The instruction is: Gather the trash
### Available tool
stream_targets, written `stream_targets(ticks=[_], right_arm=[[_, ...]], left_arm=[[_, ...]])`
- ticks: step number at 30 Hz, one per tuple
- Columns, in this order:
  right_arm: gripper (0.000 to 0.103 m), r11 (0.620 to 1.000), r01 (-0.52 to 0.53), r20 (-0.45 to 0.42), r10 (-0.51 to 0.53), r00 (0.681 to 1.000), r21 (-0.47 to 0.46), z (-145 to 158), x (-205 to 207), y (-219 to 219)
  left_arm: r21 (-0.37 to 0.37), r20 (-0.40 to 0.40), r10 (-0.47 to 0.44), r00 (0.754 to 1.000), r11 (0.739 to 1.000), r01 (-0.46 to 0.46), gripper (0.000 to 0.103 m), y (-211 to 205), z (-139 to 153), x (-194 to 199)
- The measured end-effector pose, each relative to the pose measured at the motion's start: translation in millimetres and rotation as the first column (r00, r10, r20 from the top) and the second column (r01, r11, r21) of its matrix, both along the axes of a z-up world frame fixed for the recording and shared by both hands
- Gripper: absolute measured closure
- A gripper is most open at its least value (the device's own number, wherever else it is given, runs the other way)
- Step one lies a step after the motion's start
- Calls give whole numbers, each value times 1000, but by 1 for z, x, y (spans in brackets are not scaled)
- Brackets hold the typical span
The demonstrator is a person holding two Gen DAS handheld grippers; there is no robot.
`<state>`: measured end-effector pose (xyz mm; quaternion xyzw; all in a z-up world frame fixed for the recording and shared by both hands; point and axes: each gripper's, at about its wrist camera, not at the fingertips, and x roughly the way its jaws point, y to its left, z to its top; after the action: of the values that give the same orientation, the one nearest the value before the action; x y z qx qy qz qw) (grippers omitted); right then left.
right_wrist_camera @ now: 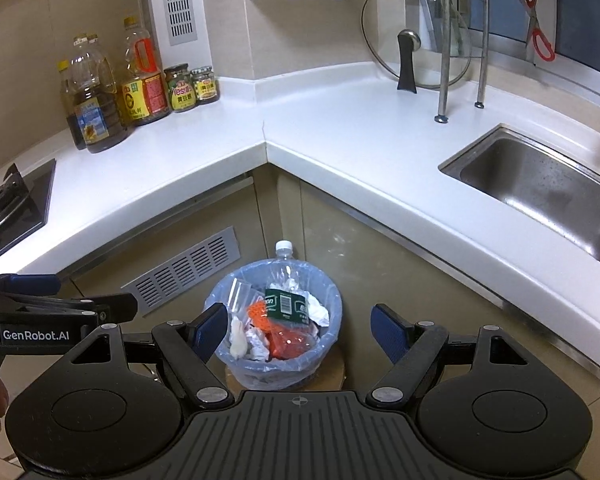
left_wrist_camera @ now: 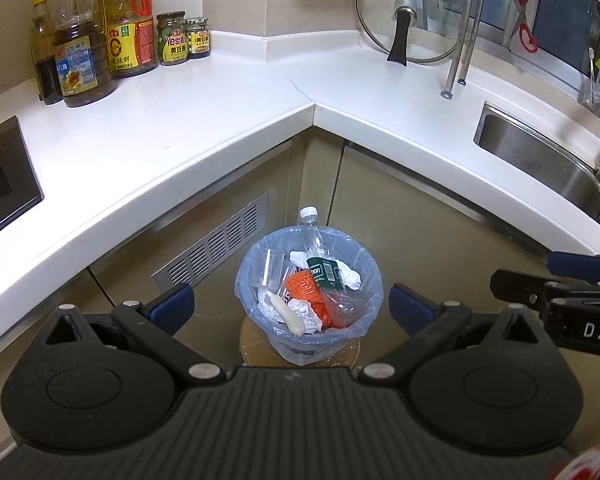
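Both grippers, left [left_wrist_camera: 292, 308] and right [right_wrist_camera: 298, 330], gape empty above the bin [left_wrist_camera: 370, 276], clear of the counter [left_wrist_camera: 204, 132] edge; bottle [left_wrist_camera: 312, 232] and crumpled paper [left_wrist_camera: 350, 276] fill it.

Both grippers are black plastic with round hubs, ribbed grey bases and silver rivets. The left gripper [left_wrist_camera: 292, 308] and right gripper [right_wrist_camera: 298, 332] carry blue pads [right_wrist_camera: 210, 330]. White lettering reads "GenRobot.AI" on the left one's side.
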<state>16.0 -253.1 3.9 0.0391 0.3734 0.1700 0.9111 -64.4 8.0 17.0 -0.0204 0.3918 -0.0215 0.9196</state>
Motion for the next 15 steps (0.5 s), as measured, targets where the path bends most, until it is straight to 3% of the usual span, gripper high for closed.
stream_targets(ticks=[15], right_arm=[[25,1000,8,9,-8,1000,11,1,2,-7]], left_arm=[[11,4,-3,1000,1000,3,0,-5,-1,2]])
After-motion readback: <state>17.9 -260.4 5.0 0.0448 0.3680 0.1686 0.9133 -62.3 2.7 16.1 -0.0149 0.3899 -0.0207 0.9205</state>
